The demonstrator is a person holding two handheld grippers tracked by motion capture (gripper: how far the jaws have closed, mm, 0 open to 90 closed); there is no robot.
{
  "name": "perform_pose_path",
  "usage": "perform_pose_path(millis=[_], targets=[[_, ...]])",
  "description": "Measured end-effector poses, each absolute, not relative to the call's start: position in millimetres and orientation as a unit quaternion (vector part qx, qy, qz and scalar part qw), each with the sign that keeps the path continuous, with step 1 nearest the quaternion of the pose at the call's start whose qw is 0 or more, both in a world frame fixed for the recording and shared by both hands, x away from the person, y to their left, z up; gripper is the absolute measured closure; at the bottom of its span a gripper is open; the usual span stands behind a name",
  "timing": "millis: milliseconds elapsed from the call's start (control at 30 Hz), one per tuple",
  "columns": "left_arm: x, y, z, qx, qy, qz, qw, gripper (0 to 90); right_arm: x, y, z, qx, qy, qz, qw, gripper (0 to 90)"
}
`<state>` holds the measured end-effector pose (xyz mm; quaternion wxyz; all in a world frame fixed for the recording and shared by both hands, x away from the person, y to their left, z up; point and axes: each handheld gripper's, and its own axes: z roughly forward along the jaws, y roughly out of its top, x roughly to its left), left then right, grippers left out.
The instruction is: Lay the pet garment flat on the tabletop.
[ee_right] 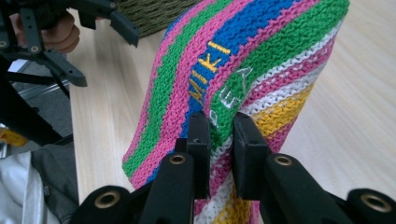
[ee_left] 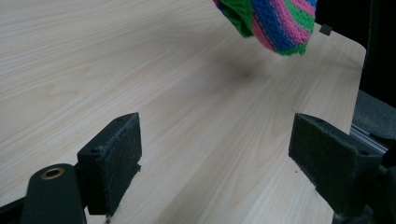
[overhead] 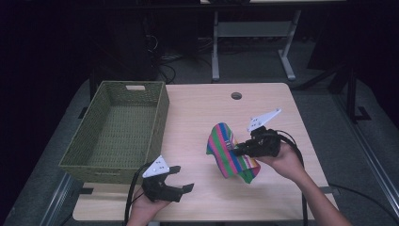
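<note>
A striped knitted hat (overhead: pixel 229 151) in pink, green, blue, yellow and white hangs just above the light wooden table (overhead: pixel 211 113), right of centre. My right gripper (overhead: pixel 236 149) is shut on a fold of it; in the right gripper view the two pads (ee_right: pixel 201 135) pinch the knit (ee_right: pixel 243 65) beside stitched letters. My left gripper (overhead: pixel 181 178) rests near the table's front edge, left of the hat, open and holding nothing. In the left gripper view its pads (ee_left: pixel 114 154) stand wide apart over bare wood, with the hat's lower edge (ee_left: pixel 275 23) far ahead.
A green woven basket (overhead: pixel 157 117) with nothing in it stands at the table's left side, just behind my left gripper. A round cable hole (overhead: pixel 236 96) sits near the far edge. Dark floor and table legs lie beyond.
</note>
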<state>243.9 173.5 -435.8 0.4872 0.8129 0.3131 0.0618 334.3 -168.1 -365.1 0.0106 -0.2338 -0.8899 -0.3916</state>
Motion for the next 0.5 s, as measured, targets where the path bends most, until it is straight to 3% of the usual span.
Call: perform_pose_path(millis=[500], targets=[[244.3,176.0,-435.7,0.809,0.318,0.063,0.491,16.8,329.6,-151.6,-398.9,-0.231,-0.896,-0.376,0.056,78.6]])
